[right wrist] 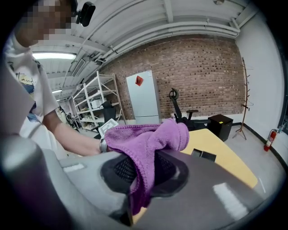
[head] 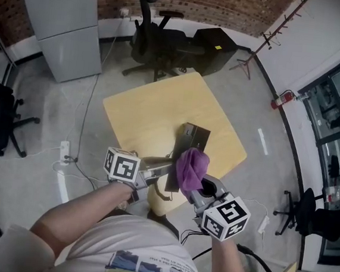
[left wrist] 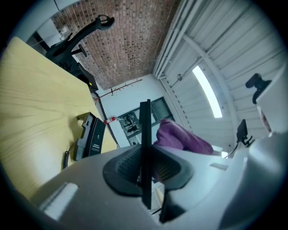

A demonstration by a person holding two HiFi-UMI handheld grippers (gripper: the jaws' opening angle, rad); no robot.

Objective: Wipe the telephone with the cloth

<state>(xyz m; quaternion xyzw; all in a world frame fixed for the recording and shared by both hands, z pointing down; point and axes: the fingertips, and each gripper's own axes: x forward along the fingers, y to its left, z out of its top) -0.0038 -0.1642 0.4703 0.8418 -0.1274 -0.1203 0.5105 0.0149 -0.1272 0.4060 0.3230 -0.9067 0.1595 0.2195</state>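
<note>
With the left gripper (left wrist: 145, 168) clamping a thin black panel (left wrist: 145, 128), lower the purple fabric cloth (right wrist: 148, 137) clenched in the right gripper (right wrist: 144, 179) lightly onto the dark corded telephone (left wrist: 90, 137).

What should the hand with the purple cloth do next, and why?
Probably lower the right gripper forward until its purple cloth touches the telephone: the cloth is clamped but hangs apart from the phone on the table. The left gripper only holds a thin dark strip.

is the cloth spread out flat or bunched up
Bunched up. The purple cloth is pinched between the right gripper's jaws and folds over them in a crumpled wad, with one end hanging down.
</note>
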